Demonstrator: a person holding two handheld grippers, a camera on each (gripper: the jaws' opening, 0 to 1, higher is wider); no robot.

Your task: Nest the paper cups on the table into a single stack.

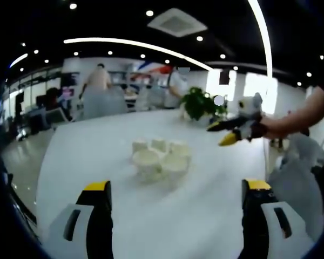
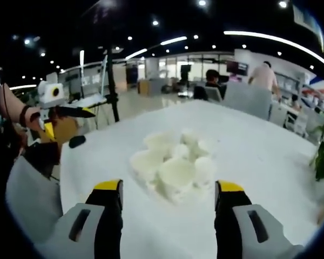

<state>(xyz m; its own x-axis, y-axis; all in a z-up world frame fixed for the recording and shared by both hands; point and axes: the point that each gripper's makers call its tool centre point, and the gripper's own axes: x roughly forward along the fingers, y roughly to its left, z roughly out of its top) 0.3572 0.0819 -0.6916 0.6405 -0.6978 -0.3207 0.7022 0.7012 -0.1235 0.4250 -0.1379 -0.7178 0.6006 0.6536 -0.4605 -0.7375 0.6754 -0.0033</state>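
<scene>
Both claws ride spread and empty: your left claw (image 1: pixel 175 189) and right claw (image 2: pixel 167 189) each hover short of the paper cups (image 1: pixel 161 157), which sit clustered mouth-up mid-bench, touching one another. Blur hides the exact cup count and whether any are nested. Your right claw also shows in the left gripper view, raised beyond the cups, jaws parted. White bench (image 1: pixel 97 156) otherwise bare nearby. Potted plant (image 1: pixel 201 102) stands at the far edge. People behind, indistinct.
</scene>
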